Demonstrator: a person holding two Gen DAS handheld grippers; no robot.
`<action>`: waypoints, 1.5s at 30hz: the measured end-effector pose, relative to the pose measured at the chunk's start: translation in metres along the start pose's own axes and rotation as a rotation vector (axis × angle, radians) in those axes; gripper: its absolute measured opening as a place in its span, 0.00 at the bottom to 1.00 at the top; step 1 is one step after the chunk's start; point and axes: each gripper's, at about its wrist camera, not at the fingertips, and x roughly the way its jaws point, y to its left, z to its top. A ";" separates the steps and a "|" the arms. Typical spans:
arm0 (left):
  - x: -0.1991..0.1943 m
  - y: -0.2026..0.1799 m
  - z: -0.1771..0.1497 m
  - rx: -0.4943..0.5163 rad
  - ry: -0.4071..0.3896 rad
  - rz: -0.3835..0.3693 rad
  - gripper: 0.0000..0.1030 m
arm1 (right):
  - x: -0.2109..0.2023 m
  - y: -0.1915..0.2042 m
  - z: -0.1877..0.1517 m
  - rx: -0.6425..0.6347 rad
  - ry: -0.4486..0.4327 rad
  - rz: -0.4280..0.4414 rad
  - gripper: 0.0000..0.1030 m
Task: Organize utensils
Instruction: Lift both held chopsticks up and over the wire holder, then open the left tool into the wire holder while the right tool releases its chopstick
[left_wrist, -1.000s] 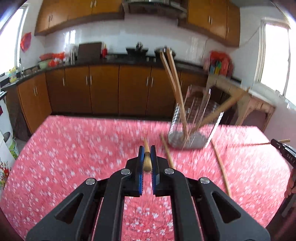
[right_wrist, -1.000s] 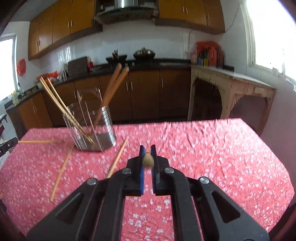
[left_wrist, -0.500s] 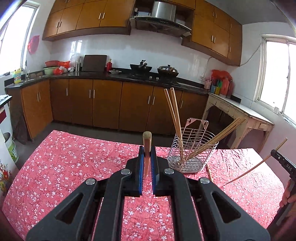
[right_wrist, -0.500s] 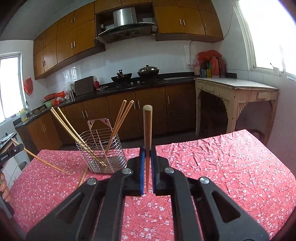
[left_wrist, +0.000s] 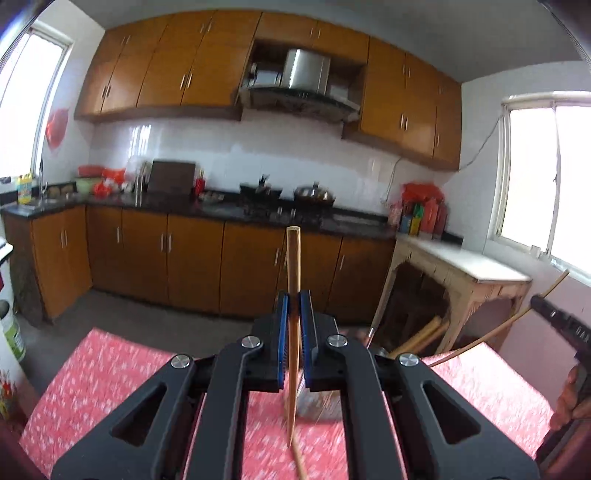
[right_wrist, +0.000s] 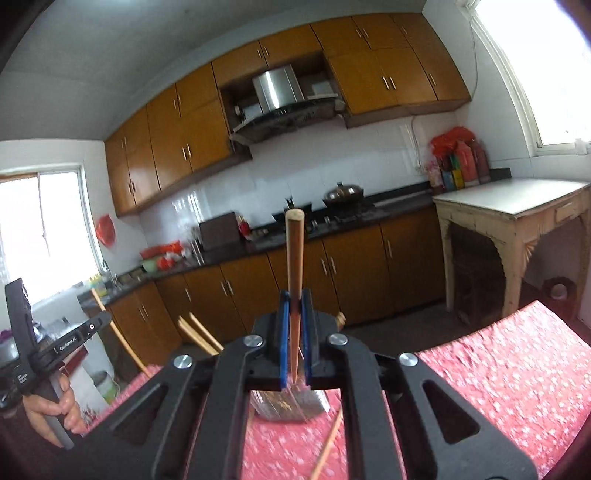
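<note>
Left wrist view: my left gripper (left_wrist: 294, 314) is clamped on a chopstick (left_wrist: 293, 280) standing near upright above the red tablecloth (left_wrist: 110, 376); my right gripper (right_wrist: 294, 314) pinches a second chopstick (right_wrist: 294, 258) likewise; the wire utensil basket (right_wrist: 295, 404) sits on the cloth just beyond its fingers, mostly hidden.

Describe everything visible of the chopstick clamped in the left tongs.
The chopstick is a slim round stick that looks like light brown wood, blunt at its top end and tapering to a point below. It stands nearly upright, pinched partway along its length between the blue pads of the shut left tongs. Its tip hangs above the red floral tablecloth. Only the pads touch it.
</note>
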 end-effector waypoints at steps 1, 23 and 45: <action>0.002 -0.005 0.008 -0.008 -0.023 -0.005 0.06 | 0.003 0.001 0.003 0.003 -0.005 0.004 0.07; 0.087 -0.017 -0.009 -0.140 -0.035 0.019 0.06 | 0.122 0.007 -0.030 0.012 0.211 0.057 0.07; 0.092 0.009 -0.021 -0.137 0.109 0.066 0.07 | 0.120 -0.012 -0.048 0.018 0.249 -0.074 0.28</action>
